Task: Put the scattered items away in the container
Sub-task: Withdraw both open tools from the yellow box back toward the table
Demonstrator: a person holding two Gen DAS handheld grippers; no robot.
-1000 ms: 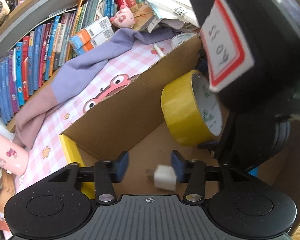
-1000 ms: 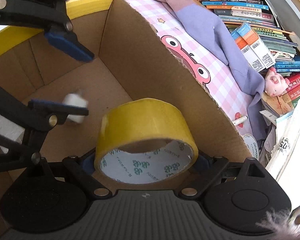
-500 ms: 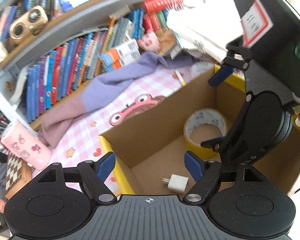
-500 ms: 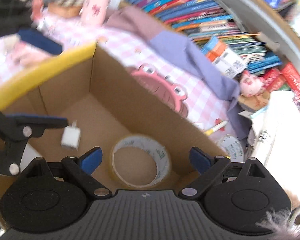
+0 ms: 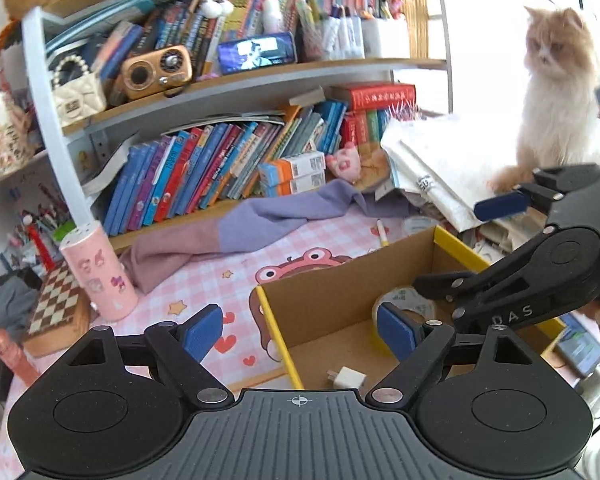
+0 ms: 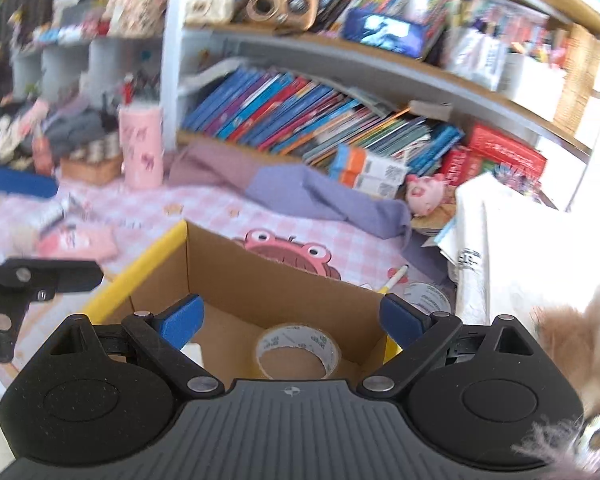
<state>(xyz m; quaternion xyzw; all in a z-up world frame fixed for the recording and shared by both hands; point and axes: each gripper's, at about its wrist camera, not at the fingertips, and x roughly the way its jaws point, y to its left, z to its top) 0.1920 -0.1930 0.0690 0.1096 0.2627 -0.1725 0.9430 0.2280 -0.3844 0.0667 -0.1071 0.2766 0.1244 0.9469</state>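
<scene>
Left view: the left claw (image 5: 298, 330) hangs wide and empty, jaws just been opening, the white plug (image 5: 349, 378) lying in the box (image 5: 320, 300) at lower centre, the pen (image 5: 381, 233) on the bench beyond, upper right. Right view: the right claw (image 6: 290, 318) gapes empty above the tape roll (image 6: 298, 350); the pen (image 6: 394, 280), pointing away, lies just past the box's far wall, nearer this claw.

The open brown corrugated-cardboard box (image 5: 340, 304) in the lower middle of the frame is matt and rough, with glossy yellow tape (image 5: 278, 336) along its edges. Inside lie a shiny yellow roll of plastic tape (image 6: 298, 354) and a smooth white plastic charger plug (image 5: 348, 378). The pink checked counter cover (image 5: 204, 284) looks smooth. Soft lilac-and-mauve cloth (image 5: 236, 228) lies crumpled at centre. The left gripper (image 5: 298, 330) is matt, grainy black plastic with blue foam-like fingers (image 5: 202, 330) and bright metal pins.
</scene>
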